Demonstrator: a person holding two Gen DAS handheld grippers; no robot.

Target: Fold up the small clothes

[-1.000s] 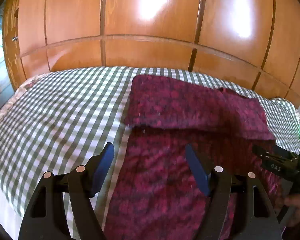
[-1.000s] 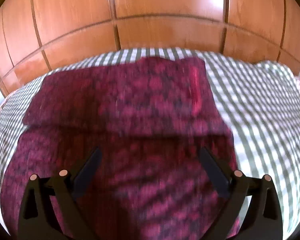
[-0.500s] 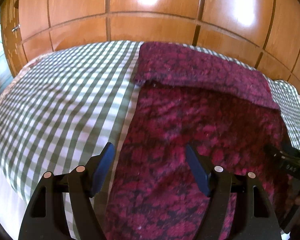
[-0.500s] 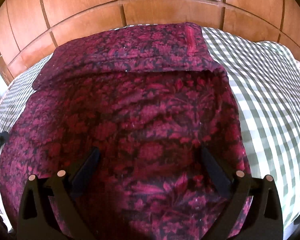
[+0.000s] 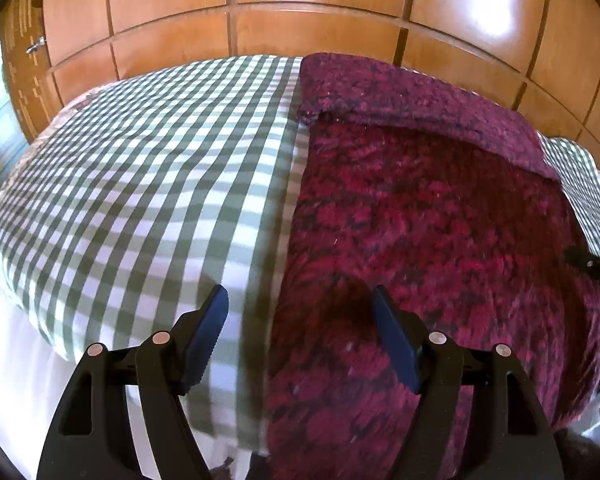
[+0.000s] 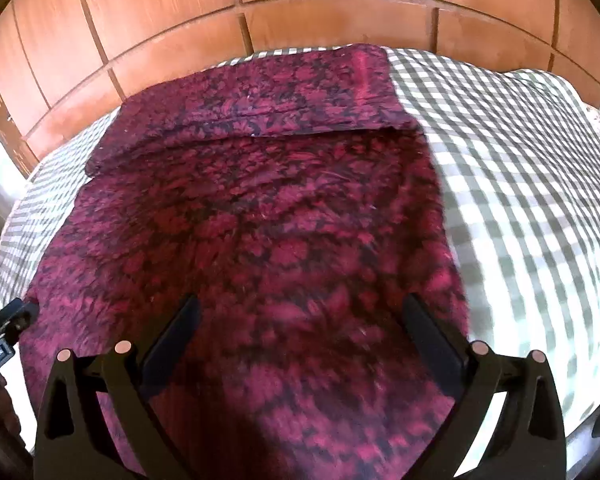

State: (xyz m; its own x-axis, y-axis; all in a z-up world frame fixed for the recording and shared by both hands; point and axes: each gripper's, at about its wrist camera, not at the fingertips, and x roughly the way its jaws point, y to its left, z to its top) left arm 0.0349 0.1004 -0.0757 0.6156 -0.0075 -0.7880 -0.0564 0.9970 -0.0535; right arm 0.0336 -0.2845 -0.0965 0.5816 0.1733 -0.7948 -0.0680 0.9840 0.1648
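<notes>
Closest in, the left gripper hangs with its blue ribbed pads spread apart and nothing caught between them, straddling the left edge of the garment where it meets the bedspread. The right gripper is likewise released, its dark pads wide and empty above the near part of the same cloth. The near hem drops past the bed's edge and is cut off by the frames, and the close weave is smeared by blur, so I can't make out its stitching. The garment is a dark red and crimson floral fabric, soft-looking and flat, lying on the green-and-white checked bedspread with its far end folded back over itself into a thick band. At the edge of each view a bit of the other tool shows, too cropped to read. Behind stands glossy panelled wood, glaring with light.
</notes>
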